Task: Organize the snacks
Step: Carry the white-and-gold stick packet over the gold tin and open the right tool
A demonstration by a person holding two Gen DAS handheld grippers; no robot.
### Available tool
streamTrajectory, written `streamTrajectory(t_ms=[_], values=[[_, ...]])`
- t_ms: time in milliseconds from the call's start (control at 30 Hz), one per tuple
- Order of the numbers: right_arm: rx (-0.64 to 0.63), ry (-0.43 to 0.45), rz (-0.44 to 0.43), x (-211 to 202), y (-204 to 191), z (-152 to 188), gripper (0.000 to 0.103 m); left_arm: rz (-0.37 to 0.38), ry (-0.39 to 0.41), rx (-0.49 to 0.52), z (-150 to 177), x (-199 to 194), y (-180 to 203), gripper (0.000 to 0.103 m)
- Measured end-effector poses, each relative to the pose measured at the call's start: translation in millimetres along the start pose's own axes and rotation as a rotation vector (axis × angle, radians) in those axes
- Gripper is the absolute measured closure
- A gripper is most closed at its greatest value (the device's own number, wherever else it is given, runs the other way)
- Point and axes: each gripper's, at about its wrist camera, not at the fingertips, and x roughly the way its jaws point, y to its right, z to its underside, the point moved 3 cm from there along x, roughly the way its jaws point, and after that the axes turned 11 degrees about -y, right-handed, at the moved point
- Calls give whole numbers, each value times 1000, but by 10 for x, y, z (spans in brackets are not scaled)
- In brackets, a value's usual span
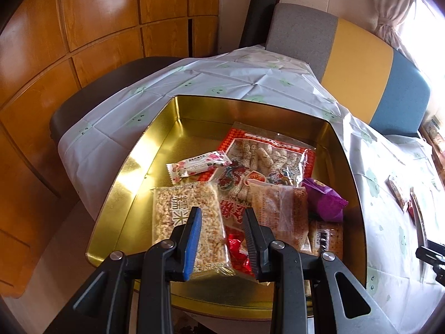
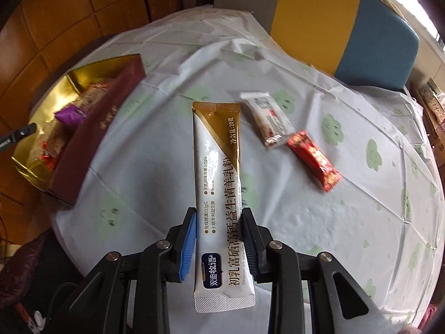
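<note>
The right tongs [image 2: 218, 235] are clenching a long white-and-gold milk powder sachet [image 2: 218, 183], lifting it above the bench [image 2: 319, 222] with its gold end pointing far. Beyond it to the right, a white snack packet [image 2: 267, 118] and a red snack packet [image 2: 314, 160] are lying on the cloth, just beside each other. The left tongs [image 1: 222, 239] are hanging released over the gold tin [image 1: 125, 183], where a puffed rice bar [image 1: 189, 222], a red peanut bag [image 1: 267, 156] and a purple packet [image 1: 325, 200] are resting.
</note>
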Motion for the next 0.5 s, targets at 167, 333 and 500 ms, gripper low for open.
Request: streamTrajectory(t_ms=[167, 333, 500], values=[[-72, 34, -124, -112, -573, -256, 72, -22, 10, -50, -13, -8, -206, 72], [-123, 37, -278, -153, -1195, -526, 72, -56, 31, -113, -47, -46, -477, 72], [-172, 49, -403, -165, -1813, -841, 69, -68, 30, -152, -55, -34, -669, 72]])
